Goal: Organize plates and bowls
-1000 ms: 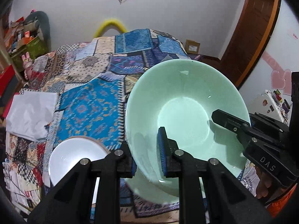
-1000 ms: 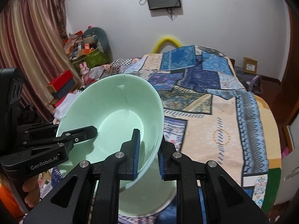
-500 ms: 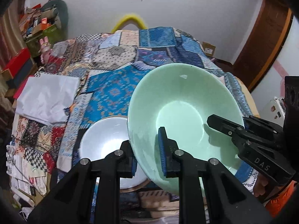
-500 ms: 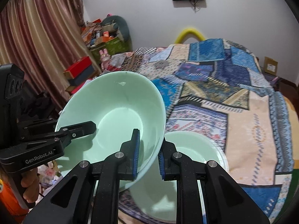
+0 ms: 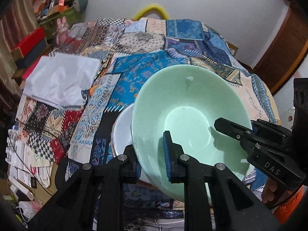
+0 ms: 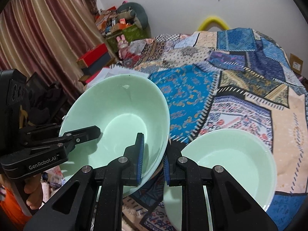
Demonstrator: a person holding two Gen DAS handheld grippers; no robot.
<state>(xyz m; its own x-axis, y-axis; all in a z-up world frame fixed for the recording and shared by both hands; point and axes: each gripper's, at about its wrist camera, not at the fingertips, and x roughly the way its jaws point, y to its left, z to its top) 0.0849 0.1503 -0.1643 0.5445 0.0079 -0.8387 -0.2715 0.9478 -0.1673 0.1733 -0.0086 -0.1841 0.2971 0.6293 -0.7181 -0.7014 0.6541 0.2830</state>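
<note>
Mint-green bowl (image 5: 188,104), patchwork-patterned bedspread (image 5: 138,44)

Close downward wrist views; shared bowl (image 5: 192,104)

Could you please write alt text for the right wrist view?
Both grippers clamp opposite rims of a tilted mint-green bowl: the right gripper in the foreground, the left gripper from the left. A second green bowl rests on the patchwork quilt below.

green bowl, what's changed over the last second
The green bowl, carried by both tongs, has come down closer to the quilt and now overlaps the white bowl. In the right view a second green bowl has come into sight. Both grips on the rim are unchanged.
</note>
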